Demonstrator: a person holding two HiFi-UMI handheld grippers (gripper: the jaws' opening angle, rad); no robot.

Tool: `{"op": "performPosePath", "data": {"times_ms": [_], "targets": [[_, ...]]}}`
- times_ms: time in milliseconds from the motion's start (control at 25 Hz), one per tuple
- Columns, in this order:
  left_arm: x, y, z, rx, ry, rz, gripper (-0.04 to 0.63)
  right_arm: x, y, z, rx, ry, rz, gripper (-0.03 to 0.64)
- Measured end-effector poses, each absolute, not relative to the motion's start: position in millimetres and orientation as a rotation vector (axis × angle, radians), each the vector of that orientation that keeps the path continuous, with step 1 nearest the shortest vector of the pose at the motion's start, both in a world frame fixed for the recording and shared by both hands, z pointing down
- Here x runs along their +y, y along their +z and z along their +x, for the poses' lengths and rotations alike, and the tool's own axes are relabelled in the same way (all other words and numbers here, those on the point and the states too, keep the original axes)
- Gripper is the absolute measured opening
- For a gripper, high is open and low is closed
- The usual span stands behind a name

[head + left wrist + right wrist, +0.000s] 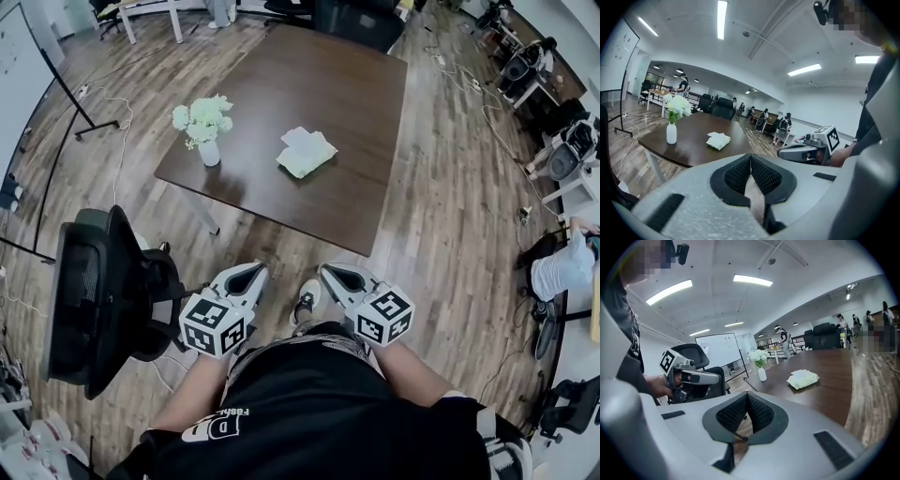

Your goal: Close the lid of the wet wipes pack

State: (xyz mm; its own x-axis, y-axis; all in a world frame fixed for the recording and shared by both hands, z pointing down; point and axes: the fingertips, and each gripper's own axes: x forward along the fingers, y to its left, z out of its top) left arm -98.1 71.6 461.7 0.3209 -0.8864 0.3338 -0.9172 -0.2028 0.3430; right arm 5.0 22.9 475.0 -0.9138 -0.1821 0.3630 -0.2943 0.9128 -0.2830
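Since the left gripper (246,274) and right gripper (339,275) hang clenched and empty short of the table (309,84), one should reach the wet wipes pack (306,153) and press its lid flat.

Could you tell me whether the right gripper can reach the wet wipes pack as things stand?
Probably not yet: the right gripper is held by the body, with floor between it and the table. The way looks free, though; nothing stands before the wet wipes pack, and the vase sits apart.
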Motion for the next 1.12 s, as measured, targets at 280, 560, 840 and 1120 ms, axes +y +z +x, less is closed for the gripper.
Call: {"op": "performPosePath", "data": {"times_ms": [280,560,840,1120], "targets": [[14.2,463.6,-114.9,-1.587,0.127,2.101,0.019,-45.7,471.2,-18.1,-2.761,0.495,0.333,0.005],[-57.1,458.0,-114.1,-1.575,0.151,2.130,0.020,-115.7,470.0,-14.7,-2.768,0.509,0.366,0.005],[-116.3,458.9,-127.0,-1.608,0.182,2.112,0.020,-167.3,472.7,-18.3,-2.790,0.524,0.348,0.005],[-157.3,456.5,-144.8,-1.669,0.199,2.092,0.020,-202.9,474.8,-15.7,-2.811,0.531,0.354,0.005]]}}
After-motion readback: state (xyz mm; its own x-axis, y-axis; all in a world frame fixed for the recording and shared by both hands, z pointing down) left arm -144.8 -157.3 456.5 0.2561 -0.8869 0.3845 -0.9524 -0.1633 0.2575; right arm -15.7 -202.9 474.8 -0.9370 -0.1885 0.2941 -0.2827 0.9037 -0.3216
